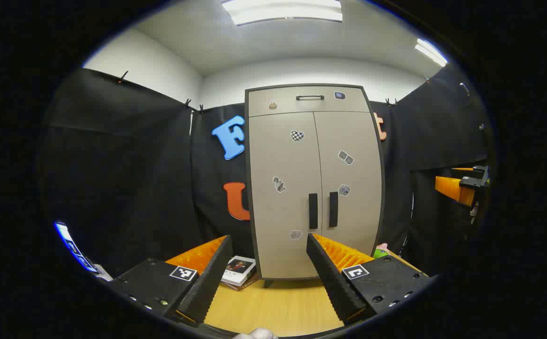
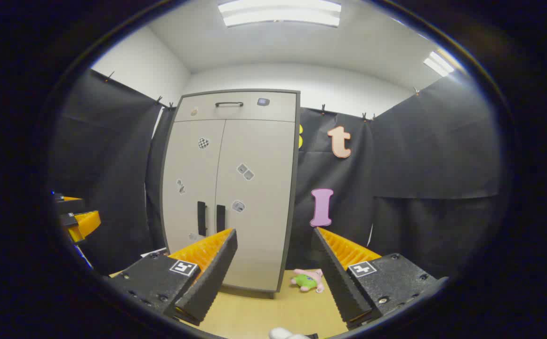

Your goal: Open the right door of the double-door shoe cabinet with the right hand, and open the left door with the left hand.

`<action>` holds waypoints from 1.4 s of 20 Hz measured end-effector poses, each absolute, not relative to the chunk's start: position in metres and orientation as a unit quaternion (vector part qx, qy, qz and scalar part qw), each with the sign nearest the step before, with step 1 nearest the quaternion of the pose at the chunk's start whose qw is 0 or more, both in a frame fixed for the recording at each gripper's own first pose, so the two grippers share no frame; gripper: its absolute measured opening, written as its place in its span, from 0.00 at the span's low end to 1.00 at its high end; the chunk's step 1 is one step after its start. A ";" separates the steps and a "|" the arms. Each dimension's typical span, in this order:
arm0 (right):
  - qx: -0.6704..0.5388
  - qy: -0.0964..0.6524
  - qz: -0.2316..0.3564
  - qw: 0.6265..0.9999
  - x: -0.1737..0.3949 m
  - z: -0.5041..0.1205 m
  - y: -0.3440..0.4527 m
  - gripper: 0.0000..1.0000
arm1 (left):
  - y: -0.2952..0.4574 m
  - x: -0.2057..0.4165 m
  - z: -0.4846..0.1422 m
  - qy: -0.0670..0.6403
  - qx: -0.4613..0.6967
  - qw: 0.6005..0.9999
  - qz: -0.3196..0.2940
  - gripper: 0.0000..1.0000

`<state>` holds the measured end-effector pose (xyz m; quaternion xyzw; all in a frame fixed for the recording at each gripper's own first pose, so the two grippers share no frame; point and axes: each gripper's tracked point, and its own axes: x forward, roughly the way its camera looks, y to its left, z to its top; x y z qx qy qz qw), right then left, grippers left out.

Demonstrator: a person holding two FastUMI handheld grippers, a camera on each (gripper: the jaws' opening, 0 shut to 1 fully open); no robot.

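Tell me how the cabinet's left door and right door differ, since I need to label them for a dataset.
The left door carries four stickers, including a checkered heart; the right door carries two. The left door's handle sits at its right edge, while the right door's handle sits at its left edge, so they meet at the centre seam. Both doors are shut, beige, and have dark vertical handles.

Left tongs (image 1: pixel 269 245) and right tongs (image 2: pixel 276 238): black housings, visible screws, square black-and-white marker tags, ribbed serrated fingers.
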<state>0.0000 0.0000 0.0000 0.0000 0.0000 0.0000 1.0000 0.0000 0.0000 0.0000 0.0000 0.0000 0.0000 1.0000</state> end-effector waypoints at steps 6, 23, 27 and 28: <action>0.001 -0.001 -0.003 1.000 0.000 0.000 0.000 1.00 | 0.001 0.001 0.001 -0.002 0.001 1.000 0.001 0.96; 0.005 0.012 -0.034 0.999 0.008 -0.014 -0.001 1.00 | 0.016 0.014 -0.006 0.000 0.001 1.000 -0.003 0.96; 0.014 0.020 -0.039 0.999 0.048 -0.035 0.024 1.00 | 0.026 0.012 -0.015 0.008 0.005 1.000 0.000 0.96; 0.018 0.024 -0.033 0.999 0.061 -0.041 0.034 1.00 | 0.029 0.012 -0.017 0.010 0.005 1.000 0.001 0.96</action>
